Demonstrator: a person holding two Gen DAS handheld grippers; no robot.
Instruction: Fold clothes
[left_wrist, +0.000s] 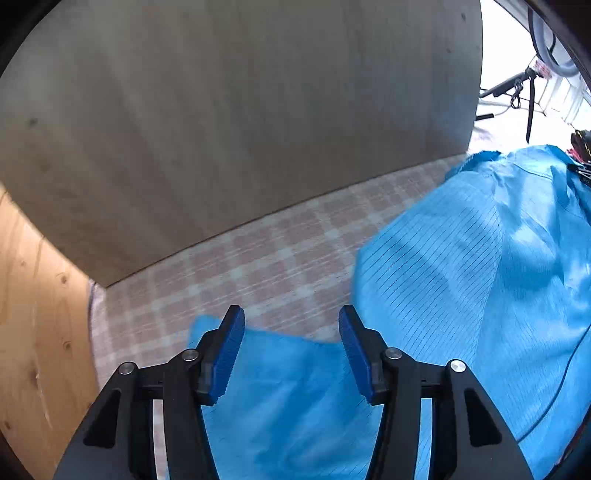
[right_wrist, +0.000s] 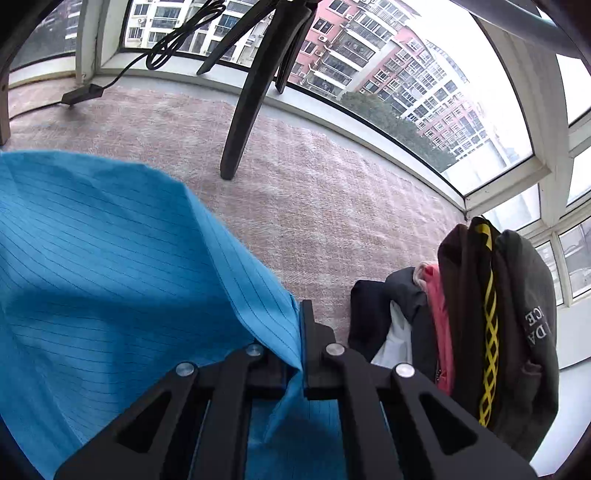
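Observation:
A light blue pin-striped garment (left_wrist: 461, 258) lies rumpled on a pink checked cover (left_wrist: 258, 258), filling the right of the left wrist view. A flap of it (left_wrist: 288, 387) reaches under my left gripper (left_wrist: 291, 314), whose blue pads stand apart with the cloth below them and not pinched. In the right wrist view the same blue garment (right_wrist: 110, 258) fills the left half. My right gripper (right_wrist: 302, 310) is shut on its edge, and the fabric drapes away to the left from the jaws.
A grey wall (left_wrist: 221, 110) and a wooden panel (left_wrist: 33, 332) close off the far and left sides. A pile of dark, pink and white clothes (right_wrist: 498, 314) lies at the right. A black tripod leg (right_wrist: 247, 99) stands on the cover near the curved window (right_wrist: 406, 74), and a cable adapter (right_wrist: 81, 92) lies at the back left.

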